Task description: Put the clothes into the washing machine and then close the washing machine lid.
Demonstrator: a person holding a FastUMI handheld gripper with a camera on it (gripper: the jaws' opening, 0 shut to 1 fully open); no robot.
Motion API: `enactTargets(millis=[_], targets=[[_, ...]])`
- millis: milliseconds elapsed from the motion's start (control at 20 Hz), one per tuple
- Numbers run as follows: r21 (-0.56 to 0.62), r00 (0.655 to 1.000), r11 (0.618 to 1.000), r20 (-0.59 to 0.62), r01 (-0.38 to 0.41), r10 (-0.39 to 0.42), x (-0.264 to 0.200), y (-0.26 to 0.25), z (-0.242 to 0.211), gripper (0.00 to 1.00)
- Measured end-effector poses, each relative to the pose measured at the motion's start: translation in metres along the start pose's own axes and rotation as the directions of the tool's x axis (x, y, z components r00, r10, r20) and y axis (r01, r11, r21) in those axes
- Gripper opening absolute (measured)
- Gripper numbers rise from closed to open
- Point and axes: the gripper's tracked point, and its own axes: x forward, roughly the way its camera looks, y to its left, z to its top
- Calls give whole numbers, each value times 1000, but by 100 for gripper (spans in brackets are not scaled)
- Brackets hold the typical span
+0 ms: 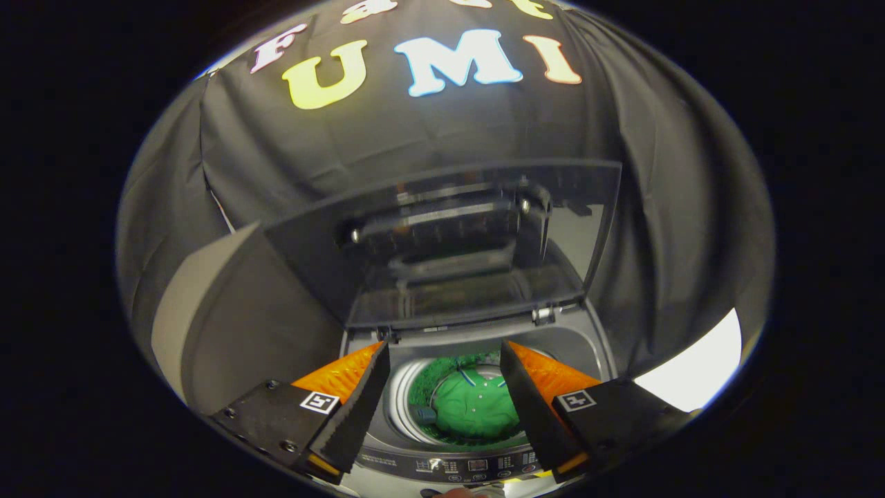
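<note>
- Your gripper has its jaws spread wide apart, and nothing is held between them.
- The washing machine sits just ahead of and below your fingers, with its control panel nearest you.
- The green clothes lie inside the drum, seen through the gap between your jaws.
- The see-through lid stands raised beyond the jaws, hinged at the far side of the opening, so it isn't closed yet.

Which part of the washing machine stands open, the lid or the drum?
The lid: see-through, tilted up behind the open tongs. The drum below holds green clothes.
</note>
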Motion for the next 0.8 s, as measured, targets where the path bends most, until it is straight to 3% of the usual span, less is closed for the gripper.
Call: enactTargets(millis=[450,800], targets=[[-8,990,1000,139,-9,10,-26,23,119,98],[-53,987,998,157,-15,23,-5,36,155,98]])
